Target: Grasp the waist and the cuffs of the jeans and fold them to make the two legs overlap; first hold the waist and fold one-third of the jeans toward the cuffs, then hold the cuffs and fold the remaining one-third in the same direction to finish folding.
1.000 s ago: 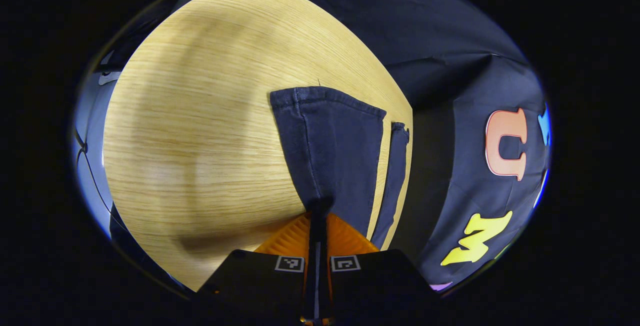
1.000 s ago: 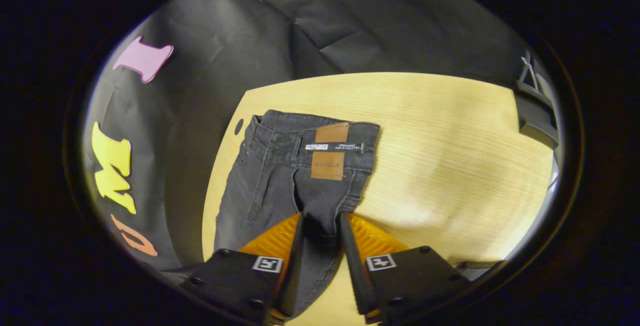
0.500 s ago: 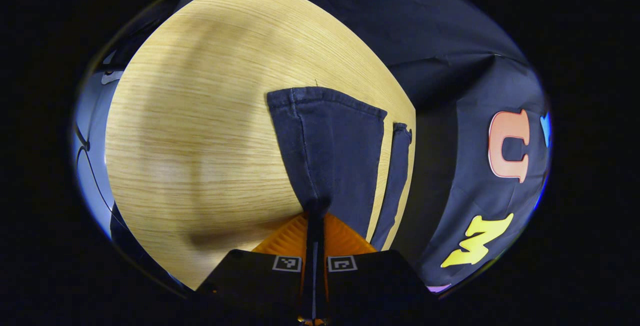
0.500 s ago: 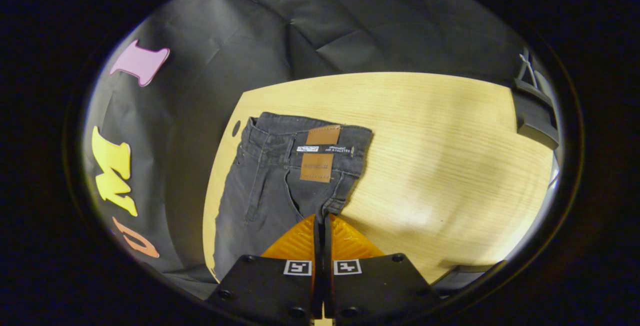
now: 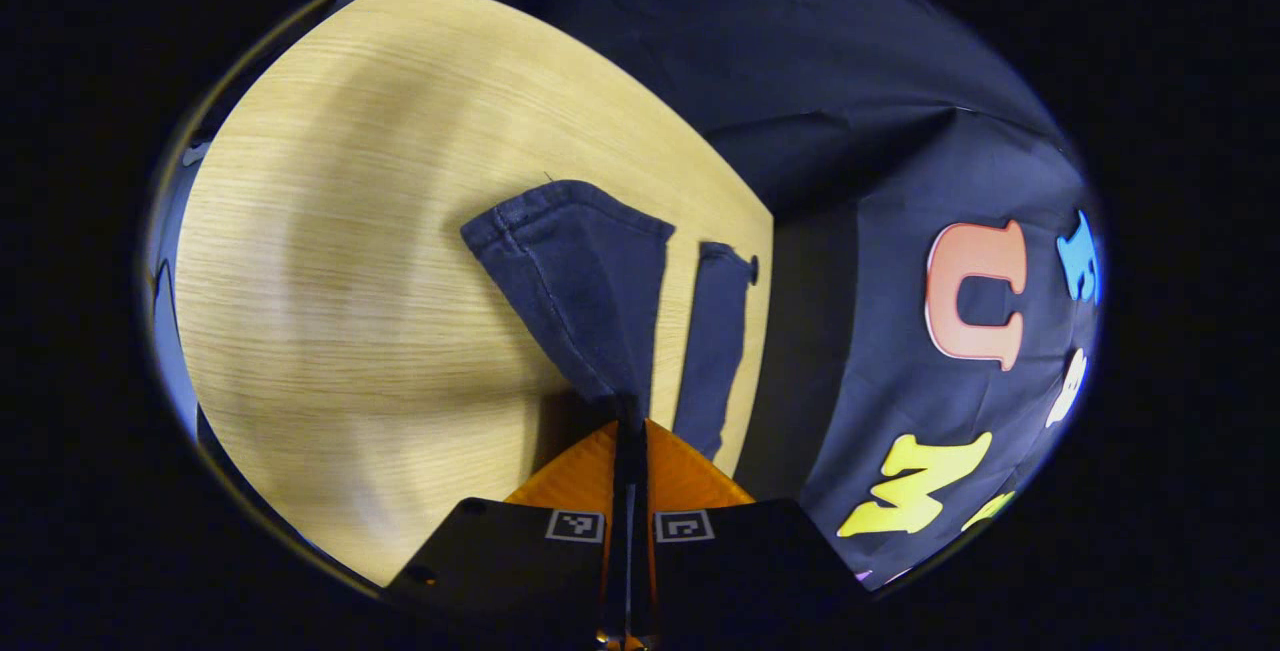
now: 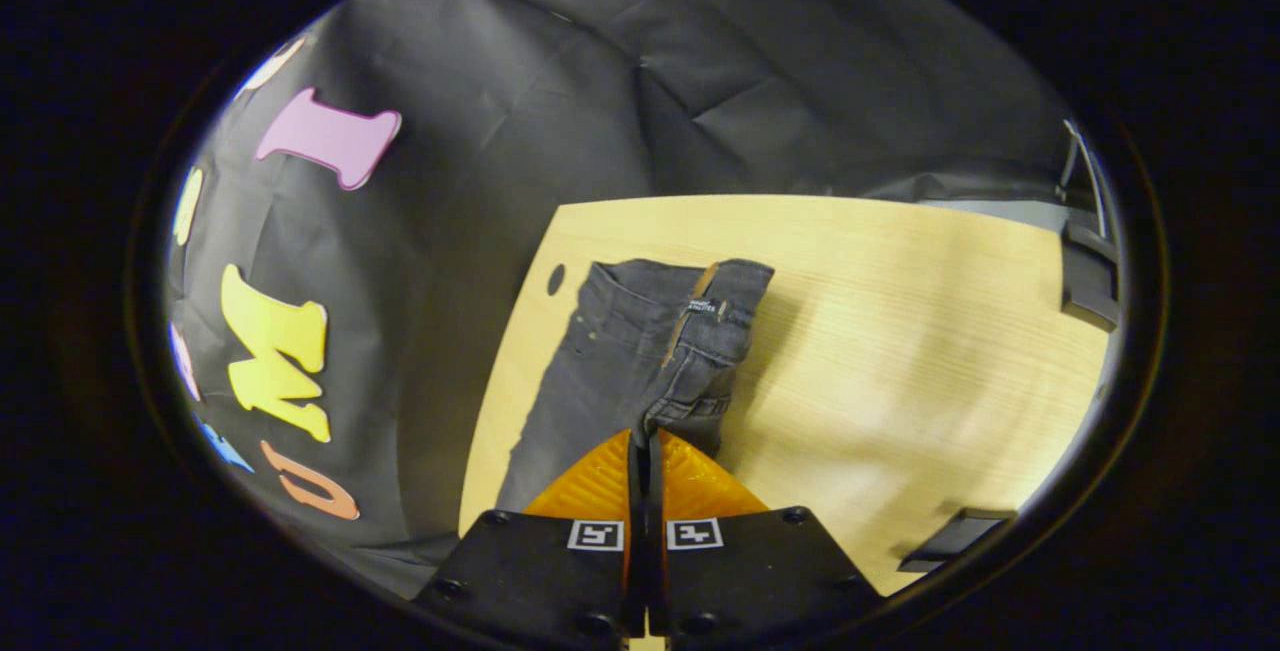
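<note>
Dark jeans lie on a light wooden table (image 5: 330, 261). In the left gripper view, the near jeans leg (image 5: 585, 281) rises off the table with its cuff end hanging away from me, and my left gripper (image 5: 630, 421) is shut on its edge. The other leg (image 5: 715, 331) lies flat by the table's far edge. In the right gripper view, the waist end of the jeans (image 6: 650, 341) is partly lifted and folding over, a leather patch showing edge-on. My right gripper (image 6: 645, 436) is shut on the fabric at the hip side.
The black cloth wall (image 6: 480, 131) hangs close behind the table edge where the jeans lie. Dark fixtures (image 6: 1085, 276) stand at the table's right edge in the right gripper view. A small round hole (image 6: 554, 279) sits in the table (image 6: 900, 331) corner near the waist.
The right gripper went from open around the hip fabric to shut on it, then lifted, turning the waist over. The left gripper, shut throughout, raised the near leg off the table.
</note>
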Motion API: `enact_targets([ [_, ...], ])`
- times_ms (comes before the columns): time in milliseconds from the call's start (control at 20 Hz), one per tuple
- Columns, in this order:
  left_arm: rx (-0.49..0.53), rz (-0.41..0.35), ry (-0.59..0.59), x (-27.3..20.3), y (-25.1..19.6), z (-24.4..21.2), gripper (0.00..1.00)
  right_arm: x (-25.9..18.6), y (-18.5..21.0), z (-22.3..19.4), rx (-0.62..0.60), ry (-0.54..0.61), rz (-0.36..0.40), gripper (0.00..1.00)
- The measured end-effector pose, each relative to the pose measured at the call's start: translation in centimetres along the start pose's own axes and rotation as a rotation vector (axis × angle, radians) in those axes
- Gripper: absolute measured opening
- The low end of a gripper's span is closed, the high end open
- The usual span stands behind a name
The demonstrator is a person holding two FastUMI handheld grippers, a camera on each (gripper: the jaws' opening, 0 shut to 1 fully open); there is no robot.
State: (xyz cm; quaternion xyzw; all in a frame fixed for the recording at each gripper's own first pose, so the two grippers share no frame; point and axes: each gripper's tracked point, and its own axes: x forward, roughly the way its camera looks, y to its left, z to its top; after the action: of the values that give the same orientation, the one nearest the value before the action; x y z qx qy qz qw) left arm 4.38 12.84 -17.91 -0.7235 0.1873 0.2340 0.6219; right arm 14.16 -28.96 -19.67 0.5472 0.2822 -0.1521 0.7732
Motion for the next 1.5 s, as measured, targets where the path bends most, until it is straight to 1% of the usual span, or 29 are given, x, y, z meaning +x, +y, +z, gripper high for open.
enact_targets([
  [50, 0.008, -0.018, 0.002, 0.1, -1.3, 0.2, 0.05, 0.0, 1.4, 0.4, -0.008, -0.005, 0.025, 0.0],
  [150, 0.026, -0.048, 0.011, 1.2, -4.1, 0.0, 0.05, 0.5, 4.2, 1.3, -0.023, -0.013, 0.078, 0.01],
  [350, 0.056, -0.06, 0.019, 3.4, -7.7, 0.2, 0.05, 1.9, 7.7, 2.5, -0.049, -0.013, 0.136, 0.01],
  [550, 0.1, -0.059, 0.016, 6.7, -10.9, -0.1, 0.05, 4.8, 10.8, 3.4, -0.088, -0.007, 0.168, 0.01],
  [700, 0.169, -0.052, 0.001, 10.1, -12.9, -0.1, 0.05, 7.1, 12.7, 4.0, -0.132, -0.006, 0.178, 0.01],
  [850, 0.244, -0.036, -0.012, 13.4, -14.3, -0.5, 0.05, 10.4, 14.2, 4.7, -0.178, -0.01, 0.184, 0.01],
  [950, 0.302, -0.016, -0.022, 15.6, -14.8, -0.5, 0.05, 12.0, 15.0, 4.8, -0.197, -0.015, 0.19, 0.01],
  [1150, 0.38, 0.022, -0.038, 19.7, -15.1, -0.4, 0.05, 15.7, 15.5, 5.3, -0.218, -0.022, 0.185, 0.01],
  [1350, 0.429, 0.056, -0.043, 22.5, -14.9, -0.6, 0.05, 19.4, 14.9, 5.0, -0.224, -0.011, 0.159, 0.0],
  [1500, 0.456, 0.086, -0.047, 24.7, -13.7, -0.5, 0.05, 22.0, 14.2, 4.9, -0.227, -0.002, 0.135, 0.0],
])
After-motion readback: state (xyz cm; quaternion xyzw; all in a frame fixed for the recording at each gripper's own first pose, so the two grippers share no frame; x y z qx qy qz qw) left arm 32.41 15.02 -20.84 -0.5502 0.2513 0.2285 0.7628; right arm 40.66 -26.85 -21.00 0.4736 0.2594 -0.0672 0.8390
